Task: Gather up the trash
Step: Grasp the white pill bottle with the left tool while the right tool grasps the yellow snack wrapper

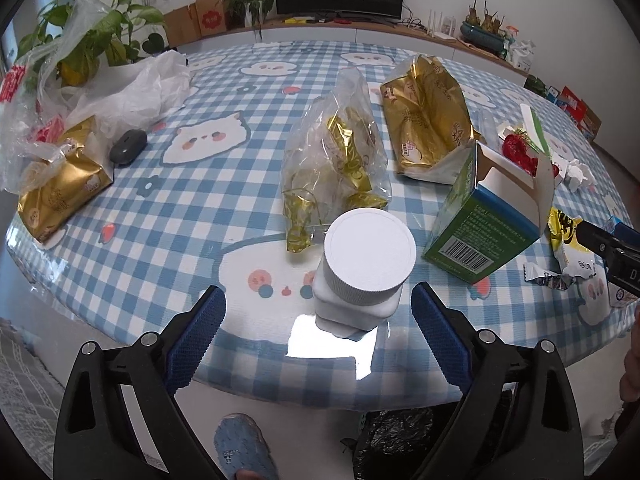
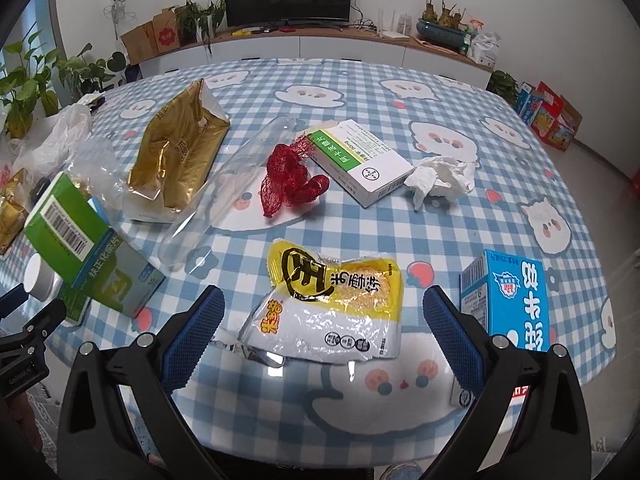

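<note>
On the left, the left gripper (image 1: 318, 308) hangs with its jaws spread wide on either side of a white bottle (image 1: 362, 276) standing upright near the table's (image 1: 132, 216) front edge; the blue pads (image 1: 198, 340) flank it without touching, so nothing is held. Just behind the bottle lies a clear bag of gold wrappers (image 1: 340, 156), and to its right an opened green box (image 1: 484, 224) leans on the checked cloth.

Further right, the right gripper (image 2: 324, 320) is likewise released, its jaws straddling a yellow-and-white snack packet (image 2: 332, 308) lying flat. A blue carton (image 2: 508, 300) stands just beside its right finger; a red net (image 2: 290, 180), a medicine box (image 2: 362, 162) and a crumpled tissue (image 2: 442, 176) lie beyond.

The step in hand looks like the approach to a first pick on each side. Next, each claw probably needs to sink a little and close: squarely on the bottle's body below the cap, and low enough to pinch the flat packet. A black bag (image 1: 396, 436) shows below the table edge, likely the bin.
</note>
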`<state>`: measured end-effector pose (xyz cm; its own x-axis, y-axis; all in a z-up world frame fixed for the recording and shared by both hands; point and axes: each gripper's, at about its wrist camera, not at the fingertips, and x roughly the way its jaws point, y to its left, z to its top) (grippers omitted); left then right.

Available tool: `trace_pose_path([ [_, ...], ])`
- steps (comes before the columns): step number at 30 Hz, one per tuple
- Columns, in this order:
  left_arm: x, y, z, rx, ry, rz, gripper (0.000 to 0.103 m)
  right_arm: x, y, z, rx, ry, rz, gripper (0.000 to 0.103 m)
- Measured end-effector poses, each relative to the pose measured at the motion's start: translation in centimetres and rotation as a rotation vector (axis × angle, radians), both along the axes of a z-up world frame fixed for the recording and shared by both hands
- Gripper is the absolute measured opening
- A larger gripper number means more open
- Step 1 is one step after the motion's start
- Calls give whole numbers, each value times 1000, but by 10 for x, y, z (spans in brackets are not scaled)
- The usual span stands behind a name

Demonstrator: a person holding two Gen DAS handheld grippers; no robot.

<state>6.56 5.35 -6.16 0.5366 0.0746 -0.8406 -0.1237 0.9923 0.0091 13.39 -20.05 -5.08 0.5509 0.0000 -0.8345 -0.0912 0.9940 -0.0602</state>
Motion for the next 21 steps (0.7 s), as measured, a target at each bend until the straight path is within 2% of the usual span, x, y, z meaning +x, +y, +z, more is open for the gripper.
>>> trace_pose_path([
  [7,11,-4,-7,-4,11,-9,85,18,-3,-21,8,64,-19,94],
  [13,20,-6,-17,-14,29,-17,77,23,-9,-31,30,96,-33,90],
  [21,23,-8,-20,-25,36,-31,60,25,-11,-35,31,102,-41,85],
])
